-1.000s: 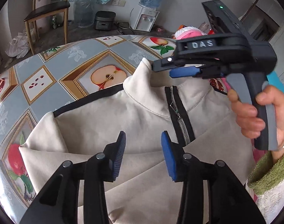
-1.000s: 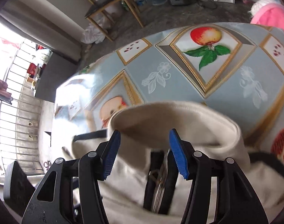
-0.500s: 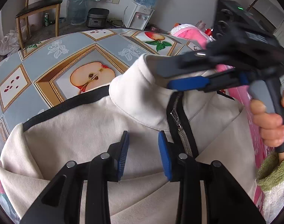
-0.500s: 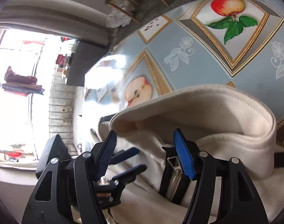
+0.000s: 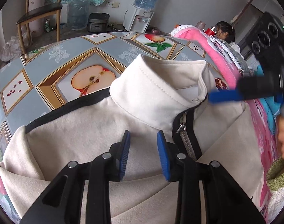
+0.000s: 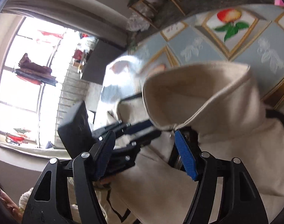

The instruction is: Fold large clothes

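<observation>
Collar [image 5: 160, 91] lifted higher, soft cream fleece jacket [image 5: 85, 140], left tool [image 5: 143, 155] spread, right tool [image 6: 145, 153] spread.

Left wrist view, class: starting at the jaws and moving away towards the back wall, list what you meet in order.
Left gripper → cream jacket collar → whole-apple print on the tablecloth → water dispenser

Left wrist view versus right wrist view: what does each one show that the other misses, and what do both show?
Only the left wrist view shows the water dispenser, the pink blanket and a person behind it. Only the right wrist view shows the bright window with laundry hanging outside. Both show the beige jacket with its raised collar, the fruit-pattern tablecloth, and both open tongs.
</observation>
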The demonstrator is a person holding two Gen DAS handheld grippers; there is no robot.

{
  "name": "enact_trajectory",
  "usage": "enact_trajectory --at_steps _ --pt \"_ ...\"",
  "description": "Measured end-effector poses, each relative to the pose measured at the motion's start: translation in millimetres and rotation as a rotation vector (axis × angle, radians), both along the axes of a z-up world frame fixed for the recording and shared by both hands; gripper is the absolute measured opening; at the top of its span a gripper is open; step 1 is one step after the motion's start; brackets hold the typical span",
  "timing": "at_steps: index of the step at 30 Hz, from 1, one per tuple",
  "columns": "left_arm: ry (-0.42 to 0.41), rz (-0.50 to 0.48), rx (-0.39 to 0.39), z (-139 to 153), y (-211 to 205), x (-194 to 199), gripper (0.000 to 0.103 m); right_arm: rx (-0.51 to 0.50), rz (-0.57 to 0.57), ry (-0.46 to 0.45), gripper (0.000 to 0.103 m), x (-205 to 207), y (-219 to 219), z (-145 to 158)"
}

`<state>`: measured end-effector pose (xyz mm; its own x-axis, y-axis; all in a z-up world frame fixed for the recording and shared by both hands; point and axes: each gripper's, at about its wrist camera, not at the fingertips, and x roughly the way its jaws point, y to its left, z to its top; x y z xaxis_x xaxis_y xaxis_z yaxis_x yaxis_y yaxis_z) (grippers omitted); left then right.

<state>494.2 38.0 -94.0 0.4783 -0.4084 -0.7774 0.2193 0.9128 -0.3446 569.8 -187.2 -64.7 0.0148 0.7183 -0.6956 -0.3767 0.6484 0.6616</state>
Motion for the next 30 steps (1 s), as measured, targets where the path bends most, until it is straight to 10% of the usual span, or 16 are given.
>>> enact_trajectory --at_steps 11,19,23,30 --pt "0.003 0.013 -0.024 -1.0 4.8 -2.9 0.028 -0.382 -0.043 -0.027 0.053 29.4 38.9 -40.0" --pt "0.013 0.028 -0.022 1.5 3.9 -4.7 0.027 -0.349 -0.066 -0.102 0.054 -10.9 14.6 -18.0" --pt "-0.022 0.029 -0.07 22.1 16.2 -11.6 0.028 -0.237 -0.153 -0.225 0.069 -13.8 -2.0 30.6" --pt "-0.112 0.089 -0.145 74.0 22.1 7.8 0.062 -0.401 -0.336 -0.248 0.071 30.4 -12.5 41.0"
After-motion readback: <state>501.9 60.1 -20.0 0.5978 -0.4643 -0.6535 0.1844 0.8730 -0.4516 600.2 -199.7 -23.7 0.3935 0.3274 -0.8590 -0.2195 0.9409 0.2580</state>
